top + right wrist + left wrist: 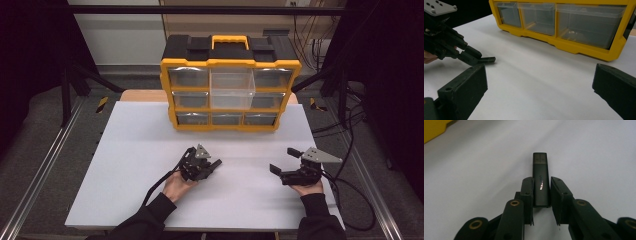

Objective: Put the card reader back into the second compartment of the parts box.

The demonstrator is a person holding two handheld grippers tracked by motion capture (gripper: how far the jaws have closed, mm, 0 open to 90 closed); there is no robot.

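A dark USB stick (540, 162) with faint light lettering lies lengthwise between the jaws of my left gripper (541, 180), which is shut on its rear half. Its front half juts past the pads, low over the white table top (130, 165). From above, the left gripper (215, 165) sits left of centre and points right. Seen from the right gripper view, the stick (488, 59) pokes out of the left gripper (477, 58) close to the surface. My right gripper (283, 160) rests at the right of the table, open wide with nothing between its jaws (539, 72).
A yellow and black drawer organizer (230, 63) stands at the back of the table, with clear drawers; its large upper middle drawer (231, 87) is pulled out. Its lower yellow frame (584, 47) is close ahead of the right gripper. Cables trail off the table's right side.
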